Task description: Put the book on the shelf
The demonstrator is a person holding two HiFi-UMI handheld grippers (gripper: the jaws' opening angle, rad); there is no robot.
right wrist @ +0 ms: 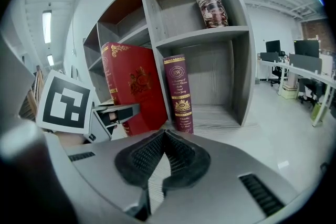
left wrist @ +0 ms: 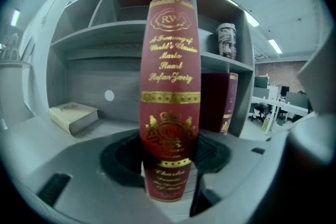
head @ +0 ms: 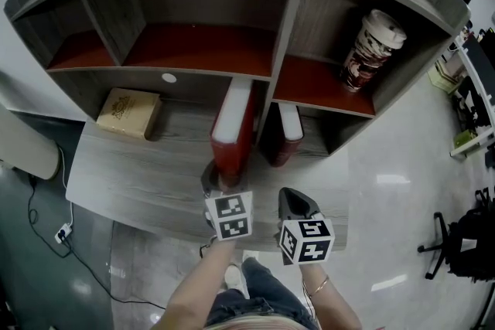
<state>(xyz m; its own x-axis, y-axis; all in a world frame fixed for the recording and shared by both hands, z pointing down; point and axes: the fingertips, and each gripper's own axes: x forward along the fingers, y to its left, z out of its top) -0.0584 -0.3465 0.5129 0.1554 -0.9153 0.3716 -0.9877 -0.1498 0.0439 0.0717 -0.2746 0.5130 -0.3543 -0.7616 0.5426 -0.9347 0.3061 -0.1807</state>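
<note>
The thick red hardback book with gold lettering on its spine (left wrist: 169, 97) is standing upright on, or just above, the grey wooden base board (head: 139, 166) of the open shelf unit (head: 93, 27). It is sitting at the mouth of the lower middle bay, just beside the vertical grey divider (head: 267, 100). Whether its bottom edge is touching the board is not showing. The left gripper (head: 220, 182) is clamping the spine low down, one jaw on each cover, so most of the book's height is rising above the grip.

That low hold is looking like the main risk: the book is tilting slightly in the right gripper view, and a push from so low could be rocking the top forward or sideways. If the jaws are letting go while it is leaning, it is likely to topple out over the board's front edge.

The divider is lying close to the book's right cover, so a skewed push could be jamming a corner against it. Beyond the divider, the slimmer dark maroon book (right wrist: 178, 92) is standing on its own, and a knock might be tipping it.

The right gripper (right wrist: 164, 136) is hanging just right of the left one, jaws pressed together on nothing, so it is giving no steadying support. The flat beige book (head: 129, 112) and the patterned cylindrical jar (head: 373, 49) are sitting well apart from all this.
</note>
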